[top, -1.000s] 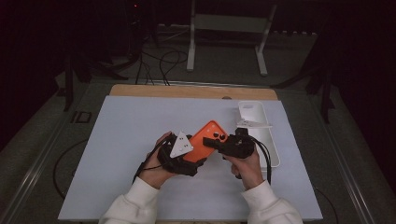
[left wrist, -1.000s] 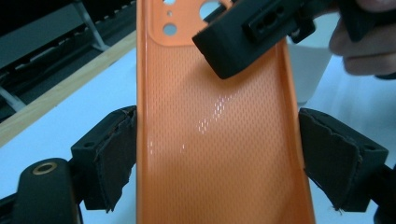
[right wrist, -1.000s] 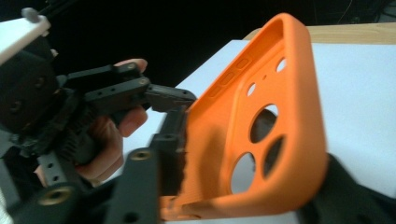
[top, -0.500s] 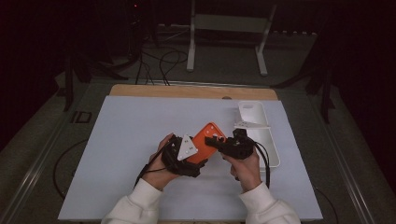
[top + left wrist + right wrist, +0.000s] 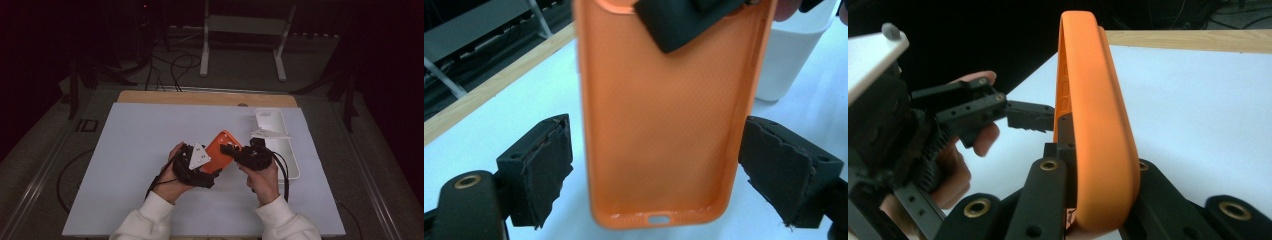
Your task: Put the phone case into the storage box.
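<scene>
Rounded matte orange phone case (image 5: 664,125) (dimpled lining)

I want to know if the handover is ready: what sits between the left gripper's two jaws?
The orange phone case, its hollow inside facing the camera in the left gripper view, with a gap at each pad.

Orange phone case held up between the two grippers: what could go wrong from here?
The right gripper is shut on only one edge of the orange phone case, so the soft case could bend or twist out. The left gripper stands open with its pads clear of the case's sides; closing off-centre might push it askew. If dropped, it may land beside the white tray.
</scene>
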`<state>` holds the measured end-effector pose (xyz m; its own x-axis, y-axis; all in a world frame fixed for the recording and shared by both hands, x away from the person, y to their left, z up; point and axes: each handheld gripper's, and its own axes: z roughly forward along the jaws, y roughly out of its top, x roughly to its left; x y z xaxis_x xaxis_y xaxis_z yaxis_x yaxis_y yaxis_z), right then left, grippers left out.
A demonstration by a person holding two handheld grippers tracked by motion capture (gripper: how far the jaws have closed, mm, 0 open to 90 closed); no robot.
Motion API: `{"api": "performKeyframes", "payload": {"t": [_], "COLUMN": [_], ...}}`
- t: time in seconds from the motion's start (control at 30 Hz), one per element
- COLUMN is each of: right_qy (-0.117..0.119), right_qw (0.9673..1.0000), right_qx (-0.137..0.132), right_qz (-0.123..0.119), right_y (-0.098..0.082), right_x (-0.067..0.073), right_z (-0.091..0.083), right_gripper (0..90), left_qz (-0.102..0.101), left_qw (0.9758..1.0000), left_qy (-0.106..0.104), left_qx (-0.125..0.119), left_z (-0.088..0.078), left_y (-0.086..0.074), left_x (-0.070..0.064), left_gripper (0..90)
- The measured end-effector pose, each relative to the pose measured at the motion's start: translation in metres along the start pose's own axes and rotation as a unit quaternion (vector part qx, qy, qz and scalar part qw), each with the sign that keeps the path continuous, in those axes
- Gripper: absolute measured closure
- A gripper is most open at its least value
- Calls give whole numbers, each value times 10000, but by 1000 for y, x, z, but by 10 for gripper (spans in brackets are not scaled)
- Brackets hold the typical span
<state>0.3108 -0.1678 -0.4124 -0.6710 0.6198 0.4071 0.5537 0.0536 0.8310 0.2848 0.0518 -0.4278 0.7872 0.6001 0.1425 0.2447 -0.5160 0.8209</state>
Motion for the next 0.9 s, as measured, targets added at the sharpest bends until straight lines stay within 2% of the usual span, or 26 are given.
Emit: {"api": "performKeyframes", "payload": {"t": [0.23, 0.43, 0.6, 0.9], "right_qy": [-6, 80, 181, 472], "right_qw": [9999, 9993, 9989, 9972], "right_qx": [32, 122, 132, 90], "right_qz": [-144, -352, -402, -572], "right_y": [0, 0, 1, 2], "right_x": [-3, -2, -2, -3], "right_z": [-3, -5, -7, -15], "right_gripper": [855, 854, 854, 853], "left_qz": [-139, -170, -178, -234], "left_qw": [9999, 9996, 9991, 9981], "left_qy": [-63, -207, -382, -565], "left_qx": [-30, -40, -42, -30], "left_z": [-6, -9, -10, -10], "left_y": [-2, -4, -6, -9], "left_x": [9, 13, 16, 19], "left_gripper": [132, 134, 137, 153]}}
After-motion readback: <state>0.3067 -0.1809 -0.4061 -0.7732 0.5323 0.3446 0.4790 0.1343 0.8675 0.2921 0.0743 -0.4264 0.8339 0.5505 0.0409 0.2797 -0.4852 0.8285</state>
